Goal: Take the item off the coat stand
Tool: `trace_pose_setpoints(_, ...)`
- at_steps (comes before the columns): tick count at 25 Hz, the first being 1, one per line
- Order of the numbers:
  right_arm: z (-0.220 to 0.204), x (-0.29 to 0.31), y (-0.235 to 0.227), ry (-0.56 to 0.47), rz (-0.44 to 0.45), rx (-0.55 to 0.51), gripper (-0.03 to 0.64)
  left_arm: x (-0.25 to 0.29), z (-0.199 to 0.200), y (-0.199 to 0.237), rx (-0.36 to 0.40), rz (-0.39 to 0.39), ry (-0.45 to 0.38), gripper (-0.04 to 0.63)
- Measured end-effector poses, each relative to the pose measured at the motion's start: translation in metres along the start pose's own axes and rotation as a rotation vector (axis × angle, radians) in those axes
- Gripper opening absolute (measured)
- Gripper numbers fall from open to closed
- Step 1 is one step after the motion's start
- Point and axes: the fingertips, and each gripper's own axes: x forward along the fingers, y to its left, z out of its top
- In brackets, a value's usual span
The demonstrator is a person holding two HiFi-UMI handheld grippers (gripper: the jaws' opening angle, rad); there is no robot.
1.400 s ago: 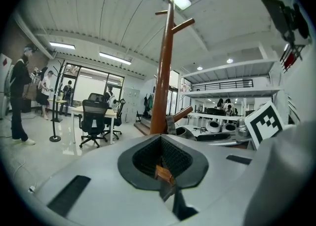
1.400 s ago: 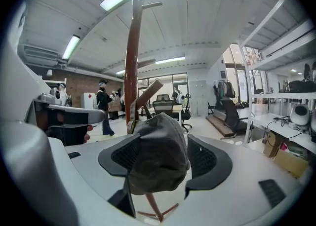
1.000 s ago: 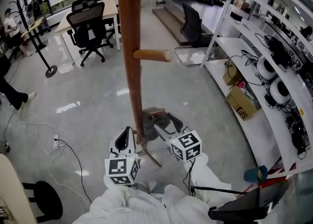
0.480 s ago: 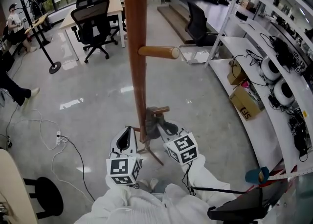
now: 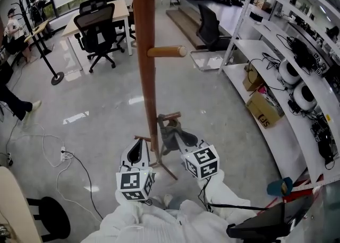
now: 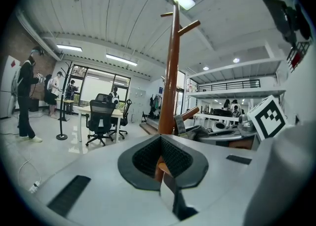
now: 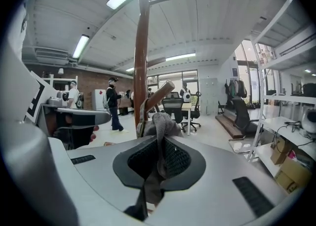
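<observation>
A tall wooden coat stand (image 5: 144, 51) rises in front of me, with a short peg (image 5: 167, 51) at mid height. A grey fabric item (image 5: 169, 133) hangs from a lower peg (image 5: 171, 115). My right gripper (image 5: 172, 132) has just been closing and is shut on this fabric, which bunches between the jaws in the right gripper view (image 7: 160, 121). My left gripper (image 5: 139, 142) is held just left of the pole, shut, with nothing in it. In the left gripper view the pole (image 6: 172, 72) stands straight ahead and the grey item (image 6: 197, 132) hangs to its right.
White shelving (image 5: 276, 72) with cardboard boxes (image 5: 263, 110) and gear lines the right side. Black office chairs (image 5: 98, 32) and a table stand at the back left. Cables (image 5: 64, 154) trail over the floor at left. A black coat rack (image 5: 40, 40) and people are far left.
The right gripper's jaws, open around the grey item a second ago, have shut on it. The left gripper has stayed where it was.
</observation>
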Motion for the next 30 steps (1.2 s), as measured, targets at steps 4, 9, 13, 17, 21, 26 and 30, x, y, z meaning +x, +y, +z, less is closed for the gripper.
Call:
trace_pose_setpoints(4, 0.013, -0.015, -0.008, -0.044, -0.041, 0.015, 0.023, -0.003, 0.002, -0.008, 0.007, -0.021, -0.009, -0.012)
trace_pose_setpoints(9, 0.035, -0.037, -0.013, -0.107, -0.083, 0.023, 0.023, -0.008, 0.006, -0.017, 0.014, -0.049, -0.02, -0.012)
trace_pose_setpoints(13, 0.038, -0.054, -0.019, -0.139, -0.124, 0.04, 0.023, -0.012, 0.005, -0.026, 0.021, -0.072, -0.024, -0.012)
trace_pose_setpoints(17, 0.034, -0.07, -0.024, -0.146, -0.155, 0.066, 0.023, -0.016, 0.005, -0.033, 0.026, -0.09, -0.026, -0.012)
trace_pose_setpoints(21, 0.027, -0.081, -0.017, -0.142, -0.153, 0.091, 0.023, -0.022, 0.002, -0.041, 0.024, -0.103, -0.024, -0.012)
trace_pose_setpoints(26, 0.019, -0.087, 0.001, -0.137, -0.128, 0.108, 0.023, -0.031, -0.003, -0.051, 0.027, -0.109, -0.017, -0.012)
trace_pose_setpoints(30, 0.014, -0.084, 0.026, -0.138, -0.094, 0.123, 0.023, -0.043, -0.008, -0.046, 0.026, -0.093, -0.01, -0.012)
